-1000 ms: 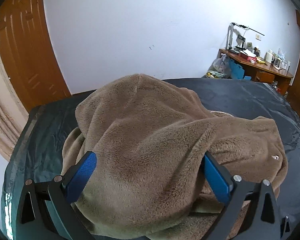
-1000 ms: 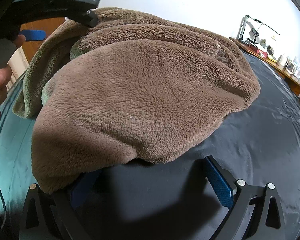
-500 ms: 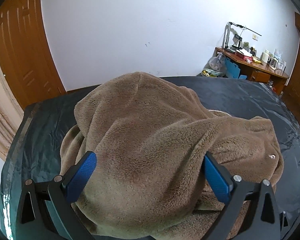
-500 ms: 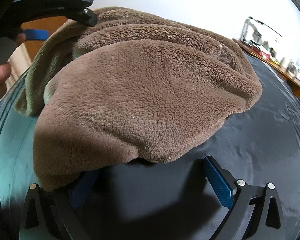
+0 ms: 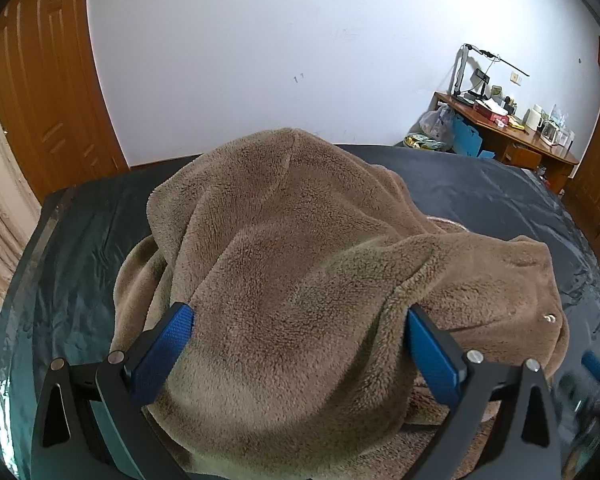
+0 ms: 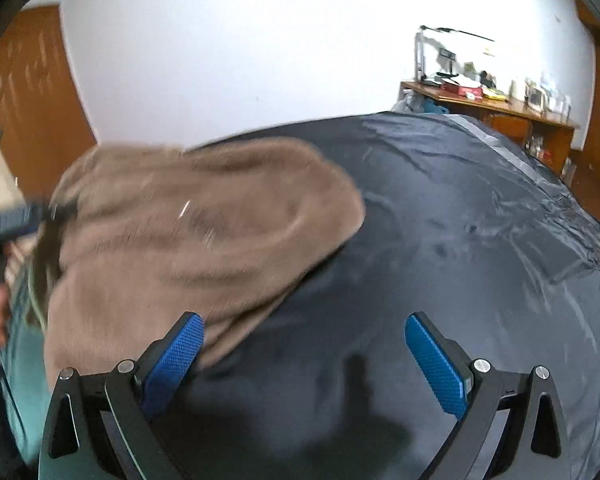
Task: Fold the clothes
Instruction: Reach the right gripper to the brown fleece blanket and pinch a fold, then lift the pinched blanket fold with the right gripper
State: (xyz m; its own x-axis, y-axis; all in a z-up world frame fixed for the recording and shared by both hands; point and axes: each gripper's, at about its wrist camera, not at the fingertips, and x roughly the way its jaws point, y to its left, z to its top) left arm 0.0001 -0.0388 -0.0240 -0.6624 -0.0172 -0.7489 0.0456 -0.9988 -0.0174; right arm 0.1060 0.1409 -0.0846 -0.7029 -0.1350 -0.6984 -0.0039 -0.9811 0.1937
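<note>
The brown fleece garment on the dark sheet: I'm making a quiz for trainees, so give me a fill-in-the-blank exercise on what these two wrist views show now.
1. The fleece garment is ____ in colour.
2. In the left wrist view, fleece fills the gap of the left tongs, whose pads are coloured ____.
3. The right tongs stand open with only the ____ sheet between their pads.
4. The desk stands against the ____ wall.

Missing words: brown; blue; dark; white
</note>
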